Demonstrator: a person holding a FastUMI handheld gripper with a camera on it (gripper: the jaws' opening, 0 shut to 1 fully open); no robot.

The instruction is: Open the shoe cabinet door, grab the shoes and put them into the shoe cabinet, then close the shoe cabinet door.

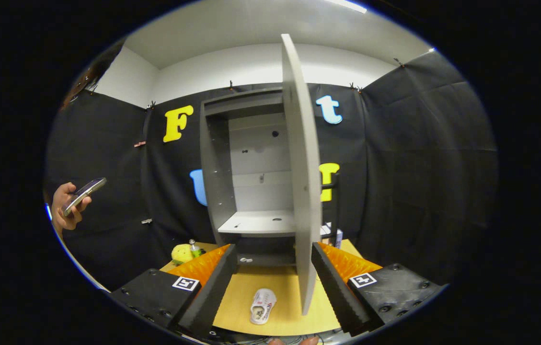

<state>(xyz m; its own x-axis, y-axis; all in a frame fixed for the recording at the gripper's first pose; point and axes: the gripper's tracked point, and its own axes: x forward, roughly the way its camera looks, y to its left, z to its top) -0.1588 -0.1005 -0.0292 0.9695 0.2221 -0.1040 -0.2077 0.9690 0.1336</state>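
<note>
The grey shoe cabinet (217, 182) stands ahead against the booth wall with its door (301, 182) swung wide open, edge-on toward me. Inside, a pale shelf (258, 223) is bare, and a darker lower compartment sits beneath it. A small white shoe (262, 305) lies on the wooden floor board (270, 287) between my fingers, just left of the door's lower edge. My gripper (274, 261) is open with nothing between its fingers, and the door's lower edge stands just inside the right finger (335, 282).
A yellow soft toy (181, 253) and a small green-capped bottle (195, 248) sit on the floor left of the cabinet. A small box (332, 235) stands to the cabinet's right. A person's hand (66, 208) holds a phone (84, 194) far left.
</note>
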